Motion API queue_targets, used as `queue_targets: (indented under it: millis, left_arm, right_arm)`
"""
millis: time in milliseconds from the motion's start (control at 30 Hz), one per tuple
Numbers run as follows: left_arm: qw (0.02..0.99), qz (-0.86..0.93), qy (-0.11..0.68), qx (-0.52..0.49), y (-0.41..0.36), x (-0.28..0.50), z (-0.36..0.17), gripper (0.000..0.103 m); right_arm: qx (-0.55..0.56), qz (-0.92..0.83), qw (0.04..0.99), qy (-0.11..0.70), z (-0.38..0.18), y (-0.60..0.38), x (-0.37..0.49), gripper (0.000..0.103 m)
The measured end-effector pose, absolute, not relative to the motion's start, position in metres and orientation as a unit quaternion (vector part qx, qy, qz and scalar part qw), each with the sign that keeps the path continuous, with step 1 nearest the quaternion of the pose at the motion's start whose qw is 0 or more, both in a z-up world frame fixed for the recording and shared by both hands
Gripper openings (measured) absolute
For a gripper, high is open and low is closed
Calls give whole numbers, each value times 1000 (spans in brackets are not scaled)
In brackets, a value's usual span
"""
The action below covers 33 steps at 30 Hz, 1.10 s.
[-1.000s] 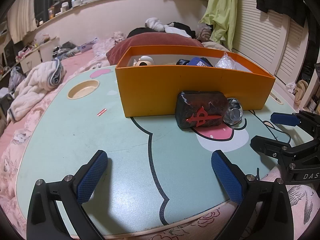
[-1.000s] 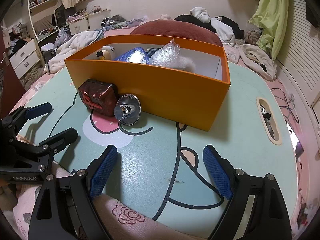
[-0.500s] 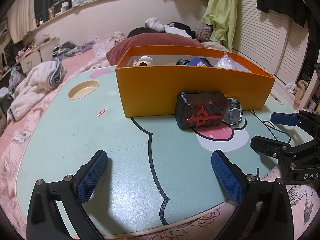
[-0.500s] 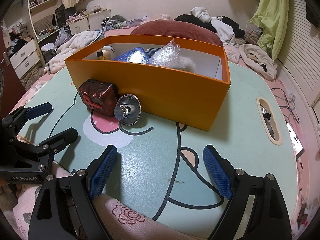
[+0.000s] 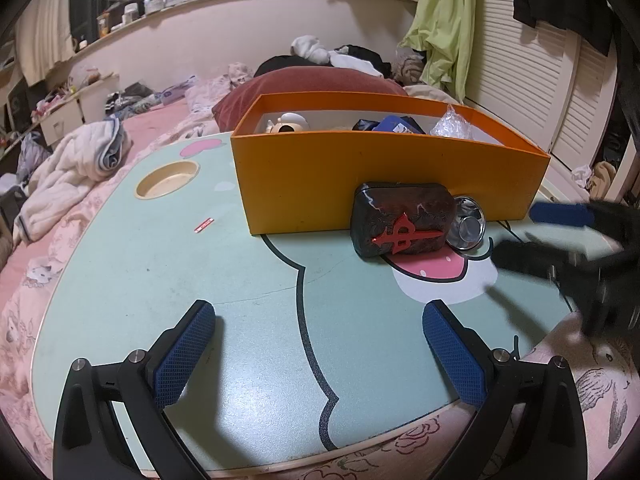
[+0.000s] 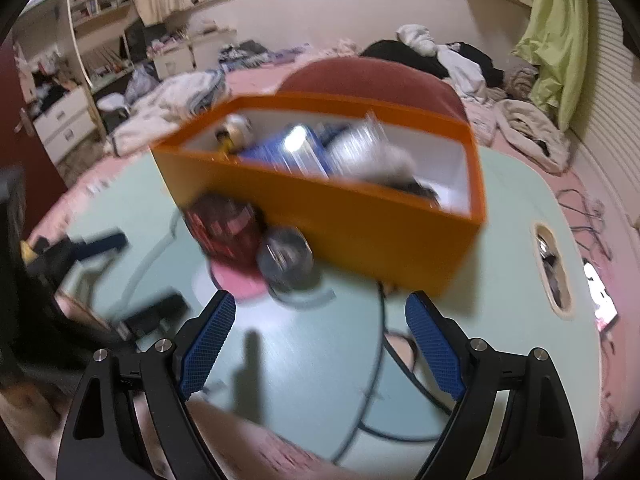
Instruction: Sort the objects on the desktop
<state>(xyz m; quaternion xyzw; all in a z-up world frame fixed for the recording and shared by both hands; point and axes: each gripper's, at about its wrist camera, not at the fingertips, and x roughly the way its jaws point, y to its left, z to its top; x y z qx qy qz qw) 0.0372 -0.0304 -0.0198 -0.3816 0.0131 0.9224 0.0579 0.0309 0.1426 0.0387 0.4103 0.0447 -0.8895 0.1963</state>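
Note:
An orange box (image 5: 360, 184) with several items inside stands on the pale green table (image 5: 200, 280). Against its front wall lies a dark block with a red emblem (image 5: 402, 224), and a shiny metal cup (image 5: 469, 226) leans beside it on the right. My left gripper (image 5: 318, 344) hovers open over the table's near part, nothing between its fingers. In the left wrist view my right gripper (image 5: 536, 232) shows blurred, right of the cup. From the right wrist, the right gripper (image 6: 318, 344) is open and empty, with the cup (image 6: 285, 262) and block (image 6: 224, 228) just ahead, blurred.
A round cup hollow (image 5: 167, 179) and a small red strip (image 5: 203, 225) lie left of the box. An oval slot (image 6: 554, 270) sits at the table's right side. Bedding, a red pillow (image 5: 304, 84) and clothes surround the table.
My right gripper has shifted forward and leftward toward the cup and block, blurring its view. The left gripper and the objects have stayed put.

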Motion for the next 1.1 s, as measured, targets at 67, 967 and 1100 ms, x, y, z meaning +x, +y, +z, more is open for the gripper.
queue_targets:
  millis: [67,967,1100]
  left_arm:
    - [58,922,13,-382,-31,37,-20,103]
    - [98,913,36,-394,16,-12,6,97]
    - [103,906,6,-410,9,-19,1,62]
  right_arm:
    - [410,-890,199,29,42,142,23,80]
    - [357,-916,177,-52,45,192,49,25]
    - [357,-916,179,-45,45,189,49,25]
